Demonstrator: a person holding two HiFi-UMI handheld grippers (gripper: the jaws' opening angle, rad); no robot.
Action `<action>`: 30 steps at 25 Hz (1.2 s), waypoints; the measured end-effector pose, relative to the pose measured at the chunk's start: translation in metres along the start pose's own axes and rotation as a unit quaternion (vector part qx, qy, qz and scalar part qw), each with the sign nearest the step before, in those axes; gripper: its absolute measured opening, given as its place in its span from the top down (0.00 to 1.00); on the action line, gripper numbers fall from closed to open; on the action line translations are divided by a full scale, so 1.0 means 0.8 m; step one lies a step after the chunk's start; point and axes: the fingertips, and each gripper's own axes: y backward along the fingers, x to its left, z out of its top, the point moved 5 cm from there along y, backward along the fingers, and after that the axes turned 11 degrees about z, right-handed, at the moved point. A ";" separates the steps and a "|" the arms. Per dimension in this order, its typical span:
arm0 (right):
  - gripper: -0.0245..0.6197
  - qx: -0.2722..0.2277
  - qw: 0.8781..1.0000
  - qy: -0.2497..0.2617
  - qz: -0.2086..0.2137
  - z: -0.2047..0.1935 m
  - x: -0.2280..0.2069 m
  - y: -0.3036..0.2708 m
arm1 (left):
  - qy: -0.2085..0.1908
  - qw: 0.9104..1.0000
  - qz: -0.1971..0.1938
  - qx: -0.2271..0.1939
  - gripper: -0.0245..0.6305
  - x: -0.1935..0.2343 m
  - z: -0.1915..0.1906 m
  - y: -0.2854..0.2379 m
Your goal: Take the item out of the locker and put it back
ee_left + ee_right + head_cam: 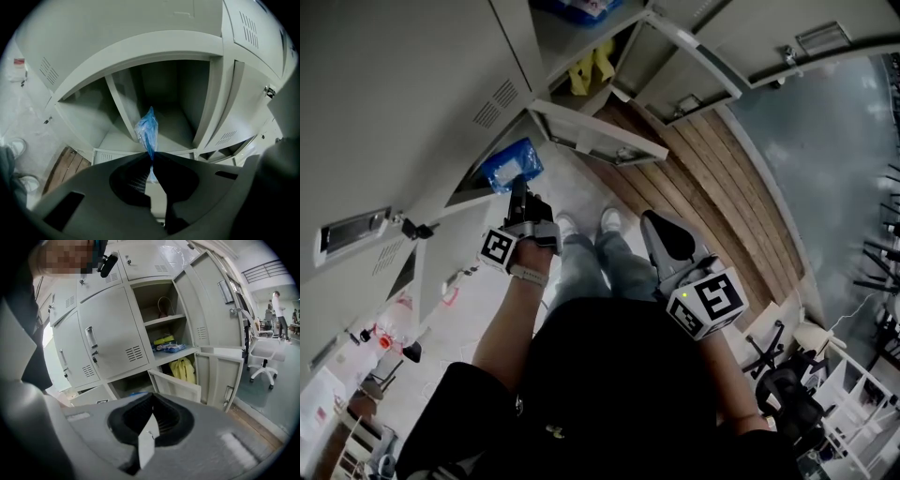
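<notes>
The blue bag is pinched by the left gripper at the locker mouth for carrying, while the right gripper, pressed together and empty, is held clear.

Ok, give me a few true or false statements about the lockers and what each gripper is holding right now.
1. The left gripper is shut on a blue plastic bag. True.
2. The right gripper holds a bag too. False: its jaws are together with nothing between them.
3. The locker compartment facing the left gripper has its door shut. False: it stands open, and its inside looks bare.
4. A yellow item shows in the right gripper view. True.
</notes>
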 end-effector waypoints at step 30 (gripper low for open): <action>0.97 -0.034 0.995 0.052 0.082 0.059 0.027 -0.016 | -0.079 0.959 -0.064 0.265 0.91 -0.218 -0.076 0.122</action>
